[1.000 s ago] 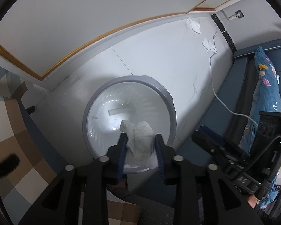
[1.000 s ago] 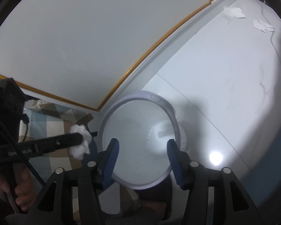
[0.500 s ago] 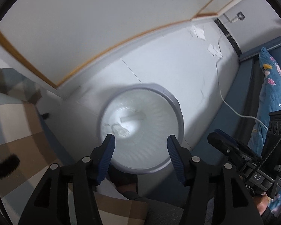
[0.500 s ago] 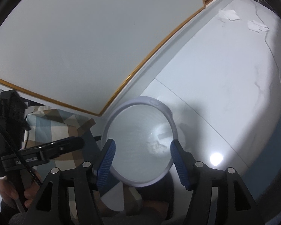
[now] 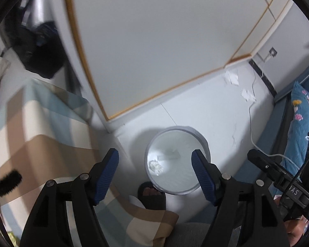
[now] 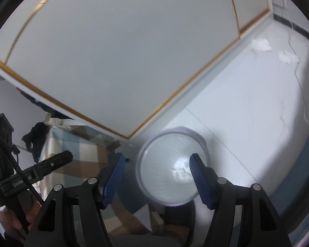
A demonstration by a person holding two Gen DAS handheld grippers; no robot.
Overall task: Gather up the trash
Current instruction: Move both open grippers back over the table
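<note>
A round grey trash bin (image 5: 204,142) with a clear liner stands on the white floor; it also shows in the right wrist view (image 6: 201,140). A crumpled white tissue (image 5: 155,165) lies inside it at the bottom. My left gripper (image 5: 155,167) is open and empty, held high above the bin. My right gripper (image 6: 155,175) is open and empty, also above the bin. Two white paper scraps (image 5: 232,78) (image 5: 248,95) lie on the floor by the far wall, also seen in the right wrist view (image 6: 261,45) (image 6: 287,56).
A checkered cloth-covered surface (image 5: 37,127) is at the left. A foot in a black slipper (image 5: 152,197) stands by the bin. A white cable (image 5: 255,135) runs across the floor. A blue bed with floral bedding (image 5: 300,123) is at the right. A white panelled wall (image 5: 154,41) is behind.
My left gripper opened and dropped the tissue into the bin. Both grippers then rose away from the bin, which now looks smaller.
</note>
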